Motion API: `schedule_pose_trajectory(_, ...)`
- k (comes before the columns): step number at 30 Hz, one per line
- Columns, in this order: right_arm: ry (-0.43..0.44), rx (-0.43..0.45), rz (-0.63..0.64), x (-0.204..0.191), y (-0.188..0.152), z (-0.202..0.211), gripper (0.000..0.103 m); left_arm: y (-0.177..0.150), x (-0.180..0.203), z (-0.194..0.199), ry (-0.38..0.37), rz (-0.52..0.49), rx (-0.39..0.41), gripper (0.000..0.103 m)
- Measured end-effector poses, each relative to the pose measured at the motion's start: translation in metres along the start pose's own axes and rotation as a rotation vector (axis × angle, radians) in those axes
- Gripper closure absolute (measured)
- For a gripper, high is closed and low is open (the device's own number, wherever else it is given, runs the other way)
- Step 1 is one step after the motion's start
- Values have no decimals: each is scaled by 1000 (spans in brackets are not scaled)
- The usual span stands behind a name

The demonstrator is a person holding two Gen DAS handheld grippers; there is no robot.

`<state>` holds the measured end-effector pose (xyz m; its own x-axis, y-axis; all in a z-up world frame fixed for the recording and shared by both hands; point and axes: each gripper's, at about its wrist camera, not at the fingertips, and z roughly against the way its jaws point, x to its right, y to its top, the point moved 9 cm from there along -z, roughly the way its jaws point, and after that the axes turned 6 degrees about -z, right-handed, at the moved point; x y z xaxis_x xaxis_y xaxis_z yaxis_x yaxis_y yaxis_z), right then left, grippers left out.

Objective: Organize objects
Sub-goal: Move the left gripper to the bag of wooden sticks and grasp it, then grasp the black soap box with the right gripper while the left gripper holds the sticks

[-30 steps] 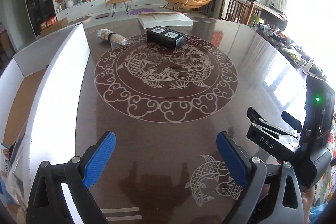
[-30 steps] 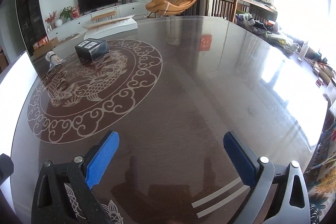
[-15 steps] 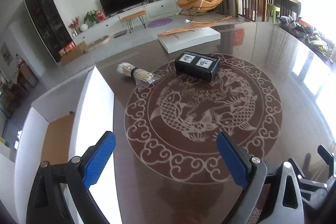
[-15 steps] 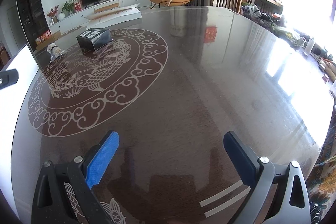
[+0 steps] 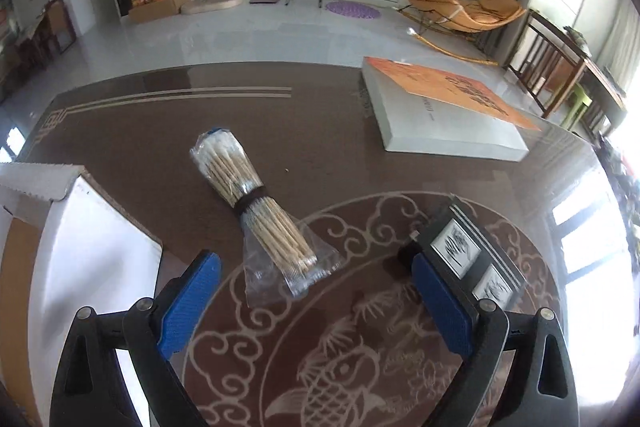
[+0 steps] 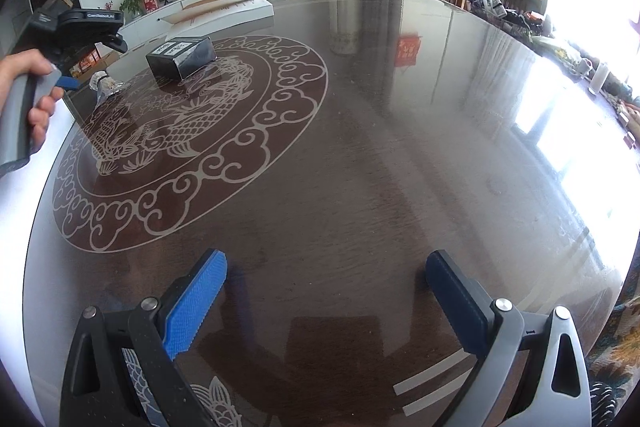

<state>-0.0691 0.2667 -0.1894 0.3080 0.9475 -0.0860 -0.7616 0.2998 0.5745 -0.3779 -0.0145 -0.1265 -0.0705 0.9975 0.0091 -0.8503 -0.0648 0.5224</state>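
A plastic bag of cotton swabs (image 5: 256,211) lies on the dark round table (image 5: 320,155), just ahead of my open left gripper (image 5: 316,301), with the bag's near end between the fingertips. A black box (image 5: 468,259) lies by the right fingertip. My right gripper (image 6: 326,301) is open and empty over bare table near the front edge. In the right wrist view the swab bag (image 6: 105,87) and black box (image 6: 182,58) sit far left, with the left gripper's body (image 6: 76,27) above them.
An open white cardboard box (image 5: 80,267) stands at the table's left edge. A thick orange-and-white book (image 5: 444,115) lies at the far right of the table. Chairs and a cluttered side table (image 6: 500,7) stand beyond the table's far edge.
My left gripper has moved forward across the table to the swab bag and black box. The right gripper has hardly moved.
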Motion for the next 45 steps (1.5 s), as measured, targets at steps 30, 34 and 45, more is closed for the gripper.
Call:
schedule_pose_trajectory(30,-17,-8,36,-5,-2,-3,0,-151,53,59,67,-236,123,74)
schedule_pose_trajectory(34,-18,-6,35,-5,-2,-3,0,-166,54,67,50,-242,116,74)
schedule_pose_trajectory(45,101,-135,249,-31,31,-34,0,-205,45,87,-44,-220,112,74)
